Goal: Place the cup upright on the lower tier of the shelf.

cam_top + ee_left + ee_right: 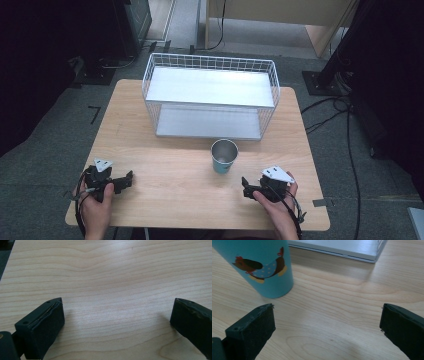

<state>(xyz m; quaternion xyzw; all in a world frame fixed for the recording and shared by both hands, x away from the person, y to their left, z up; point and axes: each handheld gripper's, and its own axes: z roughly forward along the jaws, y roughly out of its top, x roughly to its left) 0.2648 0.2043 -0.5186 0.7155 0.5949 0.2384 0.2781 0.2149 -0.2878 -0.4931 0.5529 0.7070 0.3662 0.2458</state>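
A teal cup (224, 157) with a metal inside stands upright on the wooden table (175, 195), just in front of the white wire rack (210, 95). In the right gripper view the cup (262, 265) shows a hen picture and stands ahead and to the left of the jaws. My right gripper (245, 187) rests near the table's front right, open and holding nothing (327, 320). At the front left, my left gripper (126, 181) is open over bare wood (117, 317). Both point inward toward the table's middle.
The wire rack has an upper shelf and a lower shelf (337, 248), open toward me, and takes up the back half of the table. Bare wood lies between the two grippers. Cables (345, 125) and dark stands sit on the floor around the table.
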